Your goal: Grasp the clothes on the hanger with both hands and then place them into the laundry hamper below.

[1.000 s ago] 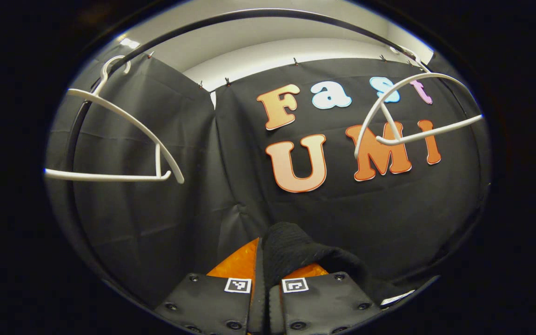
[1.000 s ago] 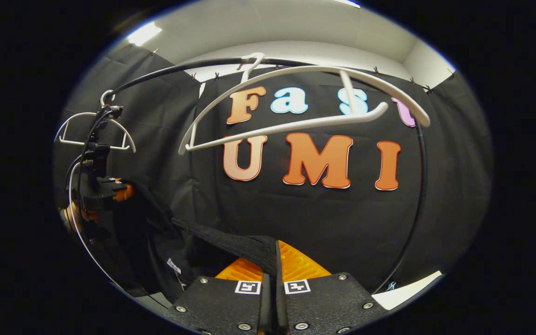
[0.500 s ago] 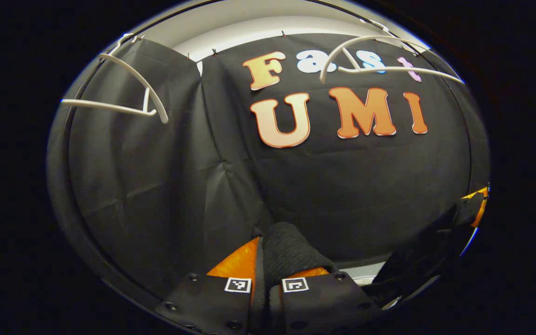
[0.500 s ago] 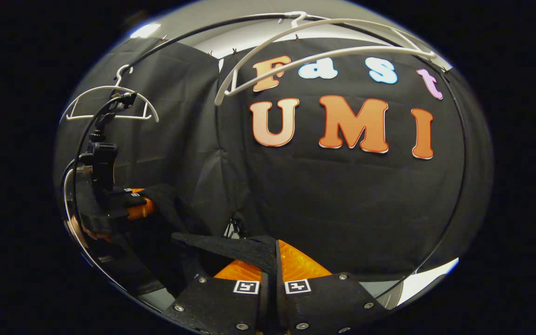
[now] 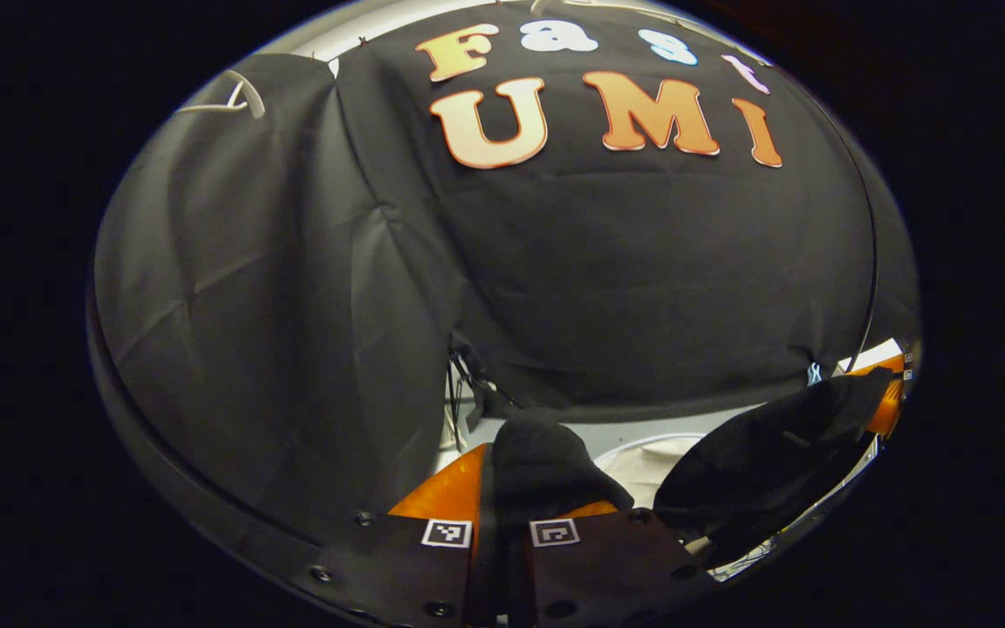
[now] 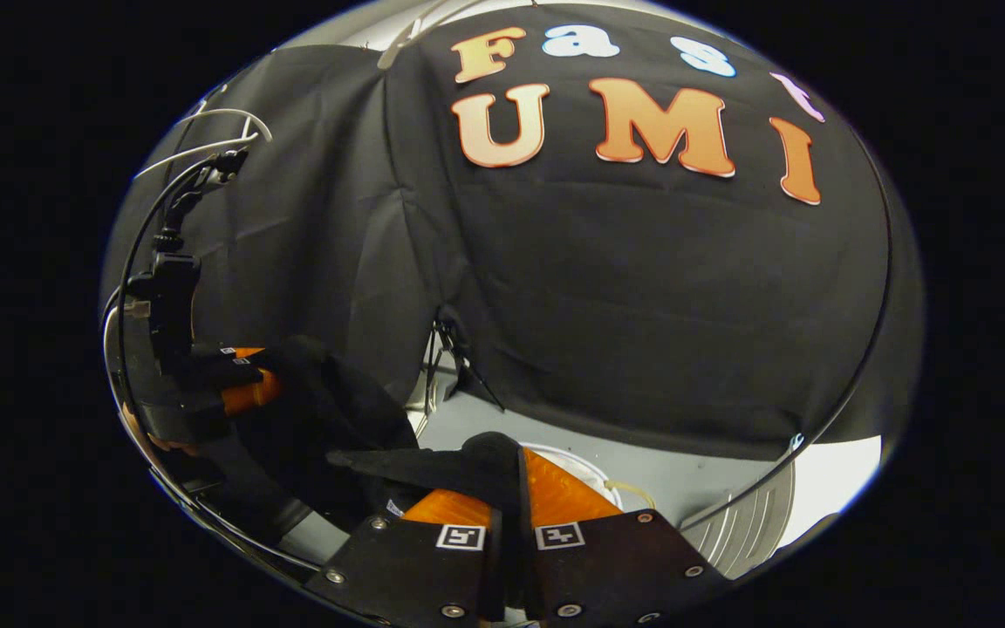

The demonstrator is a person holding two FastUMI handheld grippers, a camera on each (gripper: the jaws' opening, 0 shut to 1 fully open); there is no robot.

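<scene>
Black garment (image 5: 546,467) lower, hangers (image 6: 223,126) higher

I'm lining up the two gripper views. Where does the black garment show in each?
Left gripper view: garment bunched between the left gripper fingers at bottom centre, another fold at lower right.
Right gripper view: pinched in the right gripper at bottom centre, running left to the other gripper.
Shared landmark: white hamper rim.

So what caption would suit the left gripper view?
Hand-held gripper shut on black garment above the white hamper.
</scene>
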